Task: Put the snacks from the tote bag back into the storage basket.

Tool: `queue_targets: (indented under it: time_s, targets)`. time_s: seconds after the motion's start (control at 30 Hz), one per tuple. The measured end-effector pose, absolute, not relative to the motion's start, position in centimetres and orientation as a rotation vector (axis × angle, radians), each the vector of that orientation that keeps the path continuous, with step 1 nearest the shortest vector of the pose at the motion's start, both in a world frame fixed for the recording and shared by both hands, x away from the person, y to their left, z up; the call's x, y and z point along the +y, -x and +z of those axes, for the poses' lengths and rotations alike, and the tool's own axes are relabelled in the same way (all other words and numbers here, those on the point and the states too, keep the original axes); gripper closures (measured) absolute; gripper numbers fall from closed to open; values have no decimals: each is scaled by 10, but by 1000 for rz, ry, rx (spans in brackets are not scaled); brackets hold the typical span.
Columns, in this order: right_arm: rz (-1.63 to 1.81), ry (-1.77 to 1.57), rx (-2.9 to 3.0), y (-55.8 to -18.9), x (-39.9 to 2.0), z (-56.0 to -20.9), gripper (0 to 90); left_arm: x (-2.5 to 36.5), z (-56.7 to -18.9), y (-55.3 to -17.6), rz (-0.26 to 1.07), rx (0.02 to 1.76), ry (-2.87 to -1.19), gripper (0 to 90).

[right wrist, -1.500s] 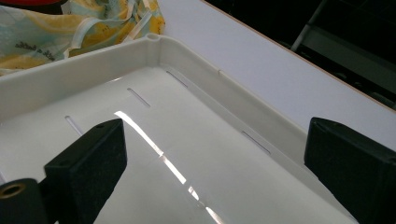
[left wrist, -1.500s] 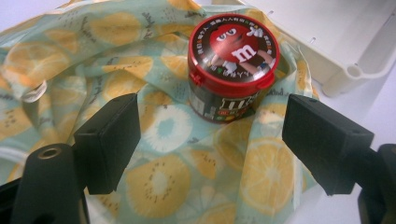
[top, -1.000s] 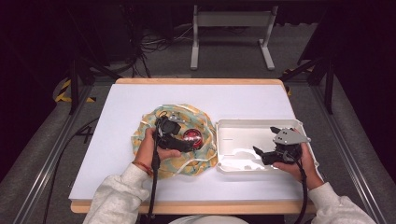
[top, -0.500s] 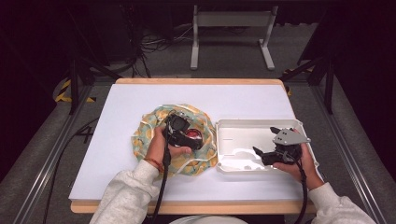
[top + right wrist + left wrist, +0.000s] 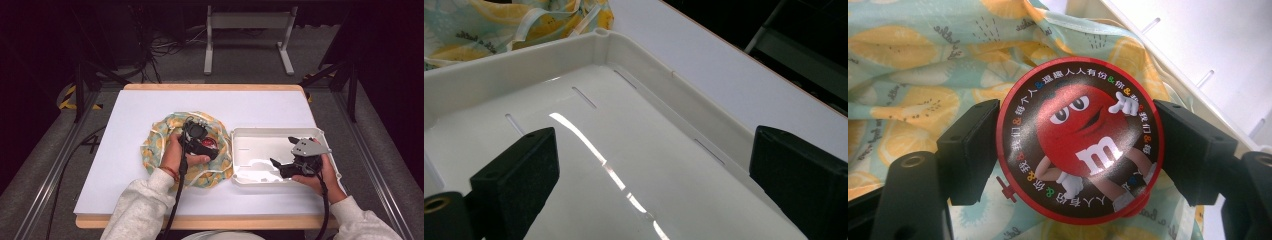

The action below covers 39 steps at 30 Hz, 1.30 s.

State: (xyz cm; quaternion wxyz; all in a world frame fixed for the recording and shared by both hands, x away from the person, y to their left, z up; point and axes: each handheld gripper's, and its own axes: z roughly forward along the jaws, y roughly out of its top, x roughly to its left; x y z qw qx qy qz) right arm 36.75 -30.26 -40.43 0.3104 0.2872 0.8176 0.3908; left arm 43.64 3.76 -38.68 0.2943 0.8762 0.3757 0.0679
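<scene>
Fingers (image 5: 968, 150) of your left gripper (image 5: 1075, 150) clamp one round red candy tin (image 5: 1079, 145), its cartoon lid plain up close; your right gripper (image 5: 654, 180) gapes empty over one white plastic tray (image 5: 524, 75).

tin (image 5: 1079, 150): red, cartoon print | cloth (image 5: 908, 75): mint green, yellow lemon slices | tray (image 5: 634, 165): white

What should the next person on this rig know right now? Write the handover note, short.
Left claw: shut on the red round tin, jaws pressing its two sides, over the lemon-print cloth.
Right claw: open, holding nothing, hovering inside the white tray.
Done: tin gripped. Whether it is lifted off the cloth cannot be told.
Left, probably: carry the tin right into the tray beside the cloth and release.
</scene>
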Motion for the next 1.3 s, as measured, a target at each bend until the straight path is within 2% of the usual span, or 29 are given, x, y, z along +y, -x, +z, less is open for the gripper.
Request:
queue_targets:
  time_s: [0.67,1.3]
  targets:
    - [1032,-762,2150,-368,-305,-404,62,43,-382,-435,241,982,-2334,254]
    - [1025,-767,2132,-367,-305,-403,62,60,-365,-436,247,1010,-2263,254]
